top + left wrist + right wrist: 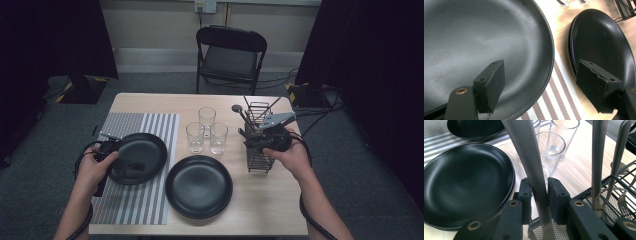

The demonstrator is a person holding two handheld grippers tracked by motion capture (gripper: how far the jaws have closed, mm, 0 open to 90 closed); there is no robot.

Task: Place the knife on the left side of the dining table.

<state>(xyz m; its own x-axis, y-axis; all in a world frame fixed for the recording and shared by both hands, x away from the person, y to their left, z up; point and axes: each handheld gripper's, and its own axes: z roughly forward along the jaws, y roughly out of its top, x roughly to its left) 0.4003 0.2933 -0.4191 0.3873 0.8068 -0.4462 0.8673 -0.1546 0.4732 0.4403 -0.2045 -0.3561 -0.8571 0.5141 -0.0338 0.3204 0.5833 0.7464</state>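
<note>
My right gripper (539, 187) is shut on the flat steel handle of a utensil (529, 157) that stands in a black wire cutlery caddy (619, 195). In the high view this gripper (252, 140) sits at the caddy's (260, 157) left side, near its top. Other steel handles (597, 157) stand in the same caddy. My left gripper (541, 68) is open, its jaws spread wide and nothing between them. It hovers low over the right rim of a black plate (486, 37) lying on a striped placemat (559, 97). In the high view the left gripper (131, 166) reaches in over that plate (145, 145).
A second stack of black plates (199, 186) lies at the table's front centre, just right of the placemat (150, 125). Three clear glasses (206, 117) stand behind it, left of the caddy. A folding chair (230, 55) stands beyond the table's far edge.
</note>
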